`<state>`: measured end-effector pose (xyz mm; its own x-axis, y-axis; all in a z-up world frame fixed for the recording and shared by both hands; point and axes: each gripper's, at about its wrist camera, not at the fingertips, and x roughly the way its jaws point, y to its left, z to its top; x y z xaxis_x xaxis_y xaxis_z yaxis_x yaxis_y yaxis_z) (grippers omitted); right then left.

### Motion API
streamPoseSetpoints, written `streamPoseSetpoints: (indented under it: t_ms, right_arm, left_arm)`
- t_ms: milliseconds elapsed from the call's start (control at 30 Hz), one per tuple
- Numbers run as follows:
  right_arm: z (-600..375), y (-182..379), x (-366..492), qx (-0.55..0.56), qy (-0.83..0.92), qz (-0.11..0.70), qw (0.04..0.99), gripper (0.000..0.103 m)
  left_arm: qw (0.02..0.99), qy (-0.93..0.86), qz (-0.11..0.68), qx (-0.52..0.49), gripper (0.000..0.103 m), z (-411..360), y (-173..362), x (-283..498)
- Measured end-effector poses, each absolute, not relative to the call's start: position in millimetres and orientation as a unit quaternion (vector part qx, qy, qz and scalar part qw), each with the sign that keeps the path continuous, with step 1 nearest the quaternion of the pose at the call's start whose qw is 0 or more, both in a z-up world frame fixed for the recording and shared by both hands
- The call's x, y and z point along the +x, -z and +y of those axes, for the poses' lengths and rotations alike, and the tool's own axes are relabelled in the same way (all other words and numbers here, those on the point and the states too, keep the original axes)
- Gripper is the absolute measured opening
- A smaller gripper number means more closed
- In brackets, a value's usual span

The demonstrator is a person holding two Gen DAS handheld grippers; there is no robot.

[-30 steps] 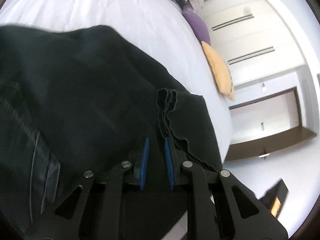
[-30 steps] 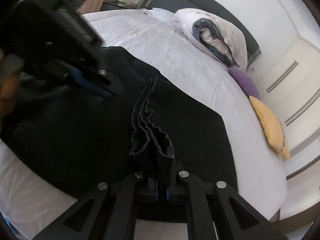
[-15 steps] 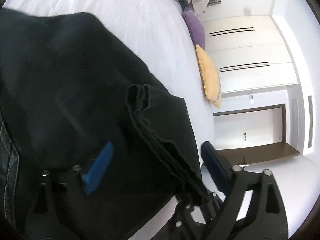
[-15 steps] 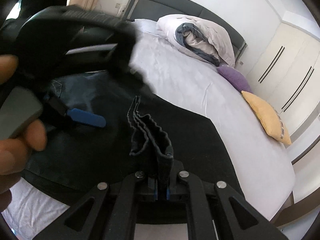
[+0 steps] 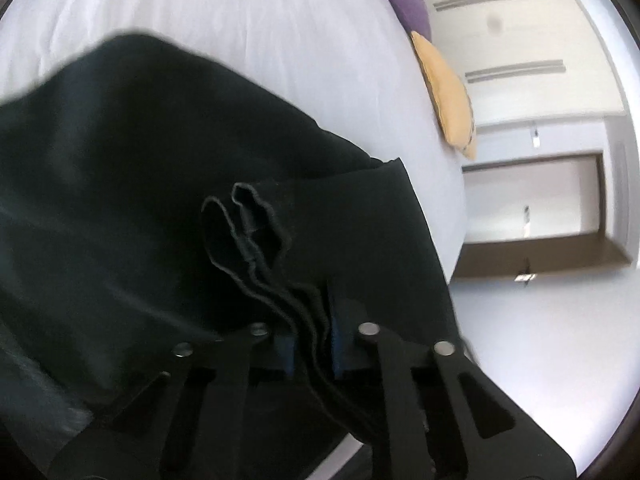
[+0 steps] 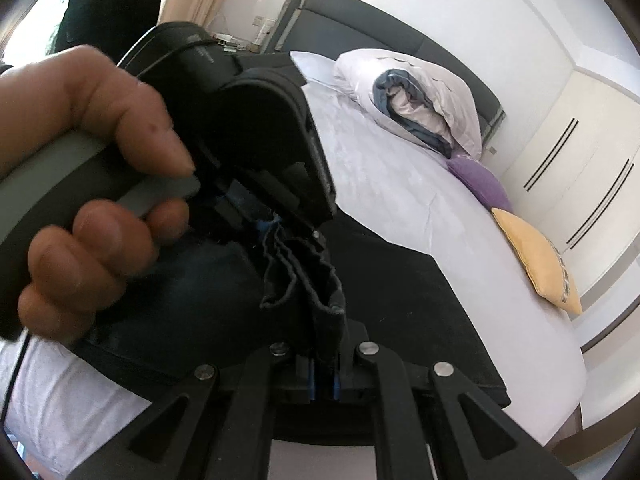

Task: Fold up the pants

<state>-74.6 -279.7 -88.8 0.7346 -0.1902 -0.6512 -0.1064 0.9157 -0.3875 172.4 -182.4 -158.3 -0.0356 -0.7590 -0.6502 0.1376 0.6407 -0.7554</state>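
Black pants [image 5: 120, 184] lie spread on the white bed [image 5: 248, 24]; they also show in the right wrist view [image 6: 400, 292]. My left gripper [image 5: 312, 348] is shut on the bunched hem layers [image 5: 256, 240], blue pads pressing each side. My right gripper [image 6: 324, 384] is shut on the same stacked hem [image 6: 312, 280], held up off the bed. The left gripper's body [image 6: 256, 136] and the hand holding it fill the left of the right wrist view, gripping the hem just beyond my right fingers.
A yellow cushion [image 6: 536, 260] and a purple cushion [image 6: 480, 180] lie at the bed's right edge. A rolled duvet and pillows [image 6: 412, 100] sit against the dark headboard. White wardrobes [image 5: 520, 32] and a doorway [image 5: 532, 200] stand beyond the bed.
My left gripper opened wide, moved onto the hem held by my right gripper, and has closed on it. My right gripper kept its grip and rose slightly.
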Motion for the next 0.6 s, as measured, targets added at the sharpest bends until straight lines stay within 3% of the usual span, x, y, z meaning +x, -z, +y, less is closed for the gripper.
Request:
streamPoseSetpoints:
  t_ms: [233, 600]
  right_arm:
    - [-247, 86, -75, -0.227, -0.015, 0.351, 0.908, 0.007]
    - [-211, 105, -71, -0.248, -0.064, 0.375, 0.891, 0.007]
  left_arm:
    - [0.682, 0.358, 0.617, -0.162, 0.006, -164, 127, 189]
    - [0.705, 0.334, 0.616, -0.105, 0.006, -133, 125, 200]
